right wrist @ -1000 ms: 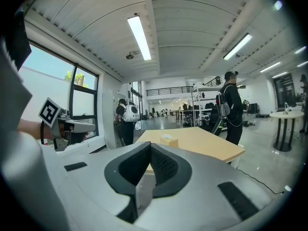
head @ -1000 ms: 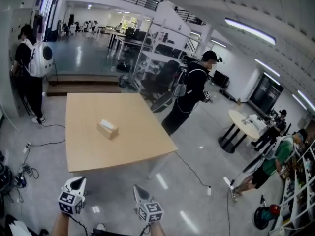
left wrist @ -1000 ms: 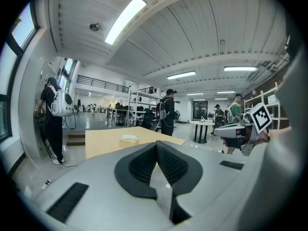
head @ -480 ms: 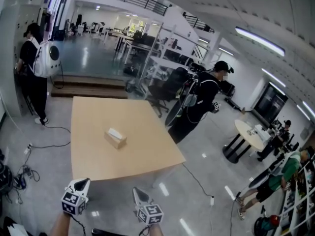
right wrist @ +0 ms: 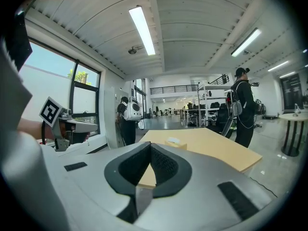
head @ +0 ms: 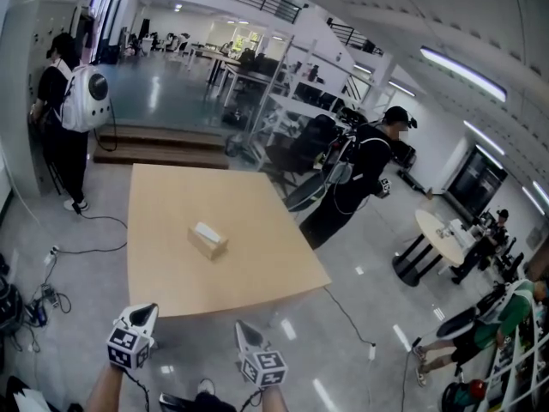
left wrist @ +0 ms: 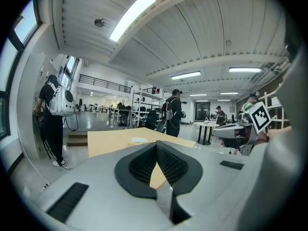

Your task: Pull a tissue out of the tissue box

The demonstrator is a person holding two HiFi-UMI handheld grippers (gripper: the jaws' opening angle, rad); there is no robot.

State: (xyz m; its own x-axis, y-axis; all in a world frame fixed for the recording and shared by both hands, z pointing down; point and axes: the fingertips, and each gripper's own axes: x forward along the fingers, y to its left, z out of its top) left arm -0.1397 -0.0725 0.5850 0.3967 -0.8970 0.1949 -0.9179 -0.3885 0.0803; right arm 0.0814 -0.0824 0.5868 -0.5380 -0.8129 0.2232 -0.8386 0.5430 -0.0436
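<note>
A small tan tissue box [head: 208, 239] with a white tissue at its top slot lies near the middle of a light wooden table [head: 257, 273]. Both grippers hang short of the table's near edge, over the floor, pointing at it. My left gripper [head: 150, 308] and my right gripper [head: 242, 325] are side by side, each with a marker cube. The left gripper view has its jaws [left wrist: 156, 144] shut and empty, the tissue box [left wrist: 138, 140] far beyond them. The right gripper's jaws [right wrist: 150, 144] are likewise shut on nothing, the tissue box [right wrist: 175, 142] well ahead.
A person in black with a backpack [head: 364, 174] stands by the table's right far corner. Another person with a white backpack [head: 73, 101] stands at the left wall. Cables [head: 51, 256] lie on the floor left of the table. A round table [head: 442, 230] stands far right.
The table and tissue box have come a little nearer in the head view as both grippers moved toward them. Both stay shut.
</note>
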